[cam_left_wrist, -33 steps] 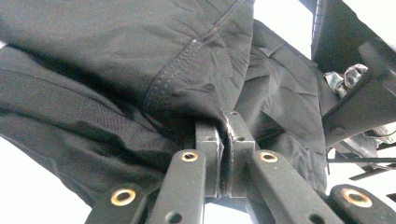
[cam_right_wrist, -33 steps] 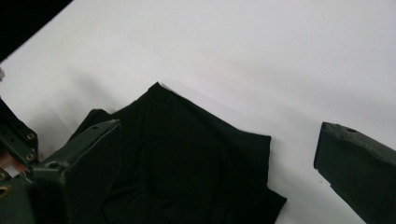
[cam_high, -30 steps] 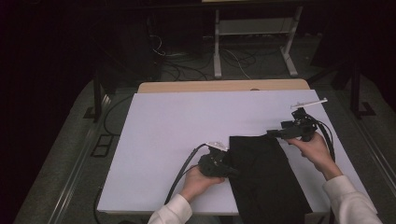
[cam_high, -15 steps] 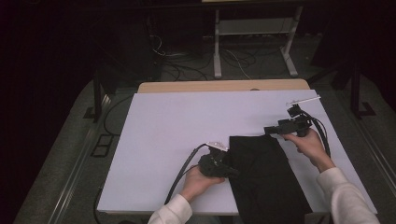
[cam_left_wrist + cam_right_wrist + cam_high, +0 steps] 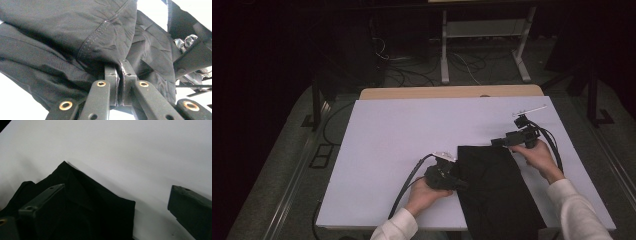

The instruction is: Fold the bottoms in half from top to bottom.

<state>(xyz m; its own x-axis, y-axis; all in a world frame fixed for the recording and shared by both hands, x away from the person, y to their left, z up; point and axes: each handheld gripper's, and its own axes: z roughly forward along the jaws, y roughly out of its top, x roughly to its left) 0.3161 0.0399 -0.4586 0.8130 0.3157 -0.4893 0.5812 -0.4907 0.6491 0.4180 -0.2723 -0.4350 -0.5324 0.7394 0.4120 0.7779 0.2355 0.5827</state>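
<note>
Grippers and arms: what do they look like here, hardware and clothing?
Both are handheld black units. The left gripper trails a thick black cable off the table's near edge and carries a pale plate on top. Its own view shows flat black linkage bars with brass-coloured rivets behind dark grey pads. The right gripper has looped black cables behind it. The person wears white long sleeves.

So the cloth (image 5: 494, 192) lies on the counter (image 5: 412, 130) over toward the right half, running from about mid-depth down to the near edge, where it hangs over. The left tool (image 5: 458, 181) sits at the cloth's left edge, pinching a fold of it. The right tool (image 5: 498, 142) is at the cloth's far right corner, just above it. A small thin item (image 5: 529, 109) lies near the far right corner.
</note>
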